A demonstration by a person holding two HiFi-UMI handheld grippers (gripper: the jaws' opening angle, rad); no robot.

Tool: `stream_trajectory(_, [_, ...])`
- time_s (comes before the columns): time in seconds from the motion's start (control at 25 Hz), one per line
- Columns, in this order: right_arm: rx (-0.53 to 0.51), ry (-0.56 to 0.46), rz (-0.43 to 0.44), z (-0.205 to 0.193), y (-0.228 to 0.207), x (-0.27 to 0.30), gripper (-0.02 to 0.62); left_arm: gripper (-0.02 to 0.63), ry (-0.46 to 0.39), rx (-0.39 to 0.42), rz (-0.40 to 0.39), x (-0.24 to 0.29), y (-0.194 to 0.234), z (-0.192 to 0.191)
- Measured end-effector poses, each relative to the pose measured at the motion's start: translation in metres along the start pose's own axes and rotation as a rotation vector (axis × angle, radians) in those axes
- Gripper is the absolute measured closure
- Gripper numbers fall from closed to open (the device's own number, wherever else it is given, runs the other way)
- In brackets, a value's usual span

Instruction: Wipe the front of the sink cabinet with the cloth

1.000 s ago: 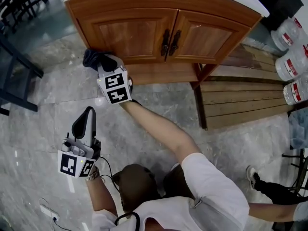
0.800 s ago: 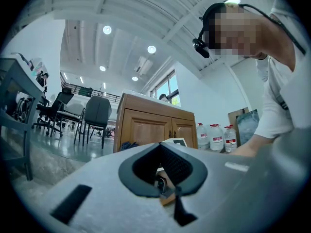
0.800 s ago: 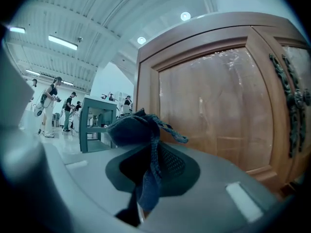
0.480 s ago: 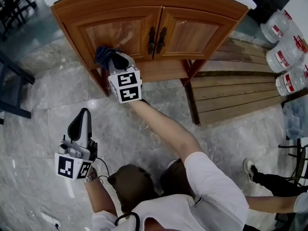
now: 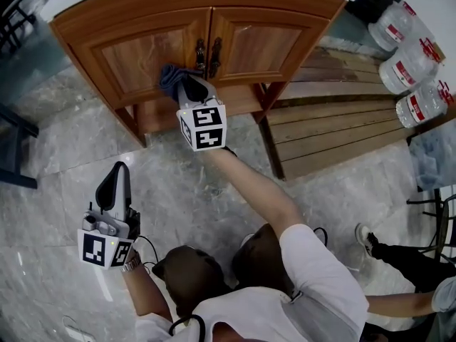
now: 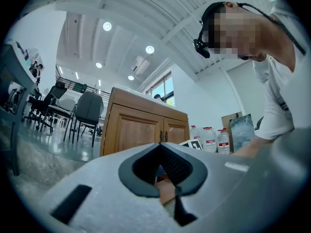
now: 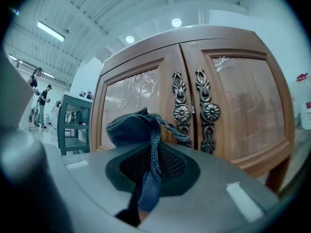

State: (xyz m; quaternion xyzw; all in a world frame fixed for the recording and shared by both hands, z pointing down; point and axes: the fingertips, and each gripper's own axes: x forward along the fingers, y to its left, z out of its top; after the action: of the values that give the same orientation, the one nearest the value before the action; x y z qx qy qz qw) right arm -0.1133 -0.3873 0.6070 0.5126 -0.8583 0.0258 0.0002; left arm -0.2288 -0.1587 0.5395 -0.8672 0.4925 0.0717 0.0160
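the right gripper point(image 5: 187, 85) pinches the cloth point(image 5: 172, 77) in its fingers at the sink cabinet point(image 5: 107, 30) left door; the left gripper point(image 5: 117, 175) has its fingers pressed together.

A bunched dark-blue knitted cloth point(image 5: 175, 78) lies against the front of the closed wooden sink cabinet point(image 5: 135, 54), just left of centre.

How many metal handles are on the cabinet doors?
2. One handle sits on the left door, the other handle on the right door, side by side at the seam between the doors. None looks hidden.
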Motion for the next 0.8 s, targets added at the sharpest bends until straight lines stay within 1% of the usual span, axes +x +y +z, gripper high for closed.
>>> stream_trajectory(0.4, [-0.012, 0.007, -0.073, -0.015, -0.057, -0.033, 0.541, 0.604, 0.014, -0.005, -0.031, 0.015, -0.014, -0.007])
stream_trajectory(0.6, [0.025, -0.002, -0.148, -0.014, -0.100, -0.045, 0.543, 0.604, 0.023, -0.008, -0.039, 0.021, -0.017, -0.010])
stream_trajectory(0.72, [0.079, -0.007, -0.211, -0.015, -0.132, -0.050, 0.543, 0.604, 0.028, -0.009, -0.048, 0.025, -0.021, -0.012])
stream_trajectory(0.8, [0.095, -0.012, -0.242, -0.013, -0.151, -0.054, 0.543, 0.604, 0.031, -0.009, -0.051, 0.027, -0.022, -0.013])
